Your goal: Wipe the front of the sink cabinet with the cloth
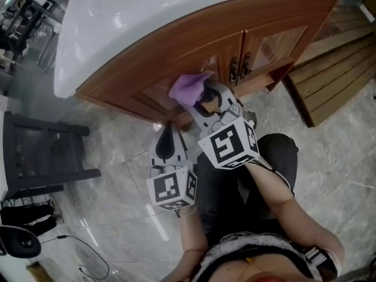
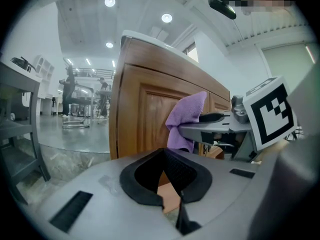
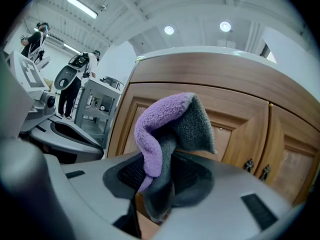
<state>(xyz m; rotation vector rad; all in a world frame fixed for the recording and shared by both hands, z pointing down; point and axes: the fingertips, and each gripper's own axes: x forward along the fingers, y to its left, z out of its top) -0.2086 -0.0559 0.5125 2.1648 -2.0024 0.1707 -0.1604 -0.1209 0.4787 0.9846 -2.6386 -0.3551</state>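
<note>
Head view and both gripper views are taken up by a brown wooden sink cabinet (image 1: 194, 46) with panelled doors, topped by a glossy white sink worktop (image 1: 147, 16). A fluffy purple-and-grey cloth (image 1: 189, 87) is held in the right tool (image 1: 204, 98), whose jaws are closed onto a bunched fold of it. In the right gripper view the cloth (image 3: 170, 124) is seen rising out of the right tool (image 3: 160, 179), purple on one side and grey on the other, with its free end spread towards the door panel. In the head view the cloth is laid against the left door of the cabinet, left of the pair of dark metal door handles (image 1: 239, 68); firm contact cannot be confirmed.

The left tool (image 1: 167, 135) is held lower, nearer the person and apart from the cabinet. In the left gripper view the black pads of the left tool (image 2: 167, 176) are brought together with nothing gripped between them, and the cloth (image 2: 185, 119) is seen beyond, at the cabinet front.

Black-and-white square marker patterns are carried on the cube of each tool (image 1: 228, 144); these are patterns, not lettering. A grey marbled floor (image 1: 117, 151) is shown under the cabinet, with wooden slatted decking (image 1: 335, 69) at the right and a dark metal frame (image 1: 35, 157) at the left.
</note>
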